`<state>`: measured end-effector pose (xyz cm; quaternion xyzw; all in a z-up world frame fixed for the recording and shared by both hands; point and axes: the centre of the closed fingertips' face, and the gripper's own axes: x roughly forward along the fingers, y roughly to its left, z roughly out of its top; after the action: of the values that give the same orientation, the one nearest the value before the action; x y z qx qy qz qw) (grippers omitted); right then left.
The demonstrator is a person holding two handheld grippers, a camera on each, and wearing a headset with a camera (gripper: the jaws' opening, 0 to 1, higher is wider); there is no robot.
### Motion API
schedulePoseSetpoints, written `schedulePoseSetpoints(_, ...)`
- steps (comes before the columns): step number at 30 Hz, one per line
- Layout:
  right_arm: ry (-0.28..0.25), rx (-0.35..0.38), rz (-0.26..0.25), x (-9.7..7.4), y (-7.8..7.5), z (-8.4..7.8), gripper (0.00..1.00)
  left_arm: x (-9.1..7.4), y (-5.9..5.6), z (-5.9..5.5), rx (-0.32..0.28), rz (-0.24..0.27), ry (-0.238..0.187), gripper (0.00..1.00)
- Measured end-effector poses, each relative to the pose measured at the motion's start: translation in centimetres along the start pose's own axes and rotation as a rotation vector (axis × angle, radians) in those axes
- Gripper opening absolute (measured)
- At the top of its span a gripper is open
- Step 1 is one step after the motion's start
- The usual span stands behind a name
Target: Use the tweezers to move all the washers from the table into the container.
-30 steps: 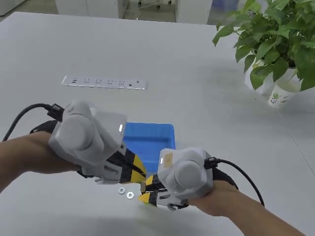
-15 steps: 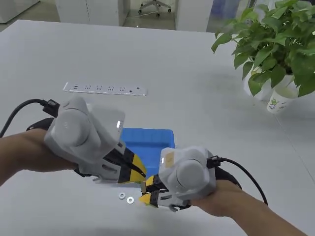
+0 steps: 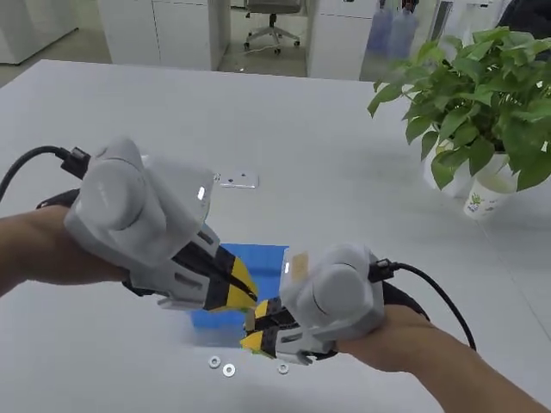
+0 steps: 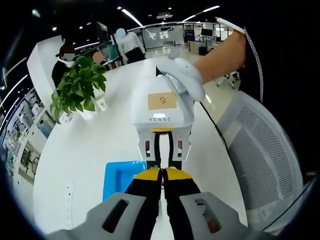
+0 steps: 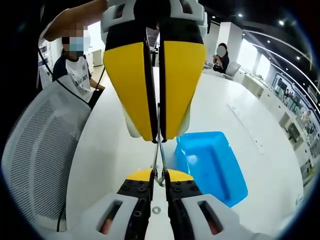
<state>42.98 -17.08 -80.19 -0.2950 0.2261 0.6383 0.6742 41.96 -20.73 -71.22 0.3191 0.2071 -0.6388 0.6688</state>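
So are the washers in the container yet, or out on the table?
Out: three washers lie on the table near the blue container, in the head view.

Left tool (image 3: 245,292) and right tool (image 3: 256,325) have risen, uncovering a third washer (image 3: 282,368).

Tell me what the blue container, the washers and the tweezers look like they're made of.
Blue container: likely plastic, uniform saturated colour with soft sheen.
Washers: probably metal, small pale silvery rings; too small to be sure.
Tweezers: apparently bare steel, thin grey strips with a bright glint.
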Motion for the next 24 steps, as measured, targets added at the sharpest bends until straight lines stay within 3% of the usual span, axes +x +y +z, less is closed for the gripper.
schedulePoseSetpoints(12, -0.023, -0.008, -0.033, -0.4, -3.3, 0.9, 0.11, -0.4, 3.0, 0.6, 0.031, 0.016, 0.009, 0.05)
schedulePoseSetpoints(24, -0.04, -0.006, -0.052, 0.8, -7.1, 0.2, 0.11, 0.5, 6.4, -0.7, 0.057, 0.037, 0.017, 0.05)
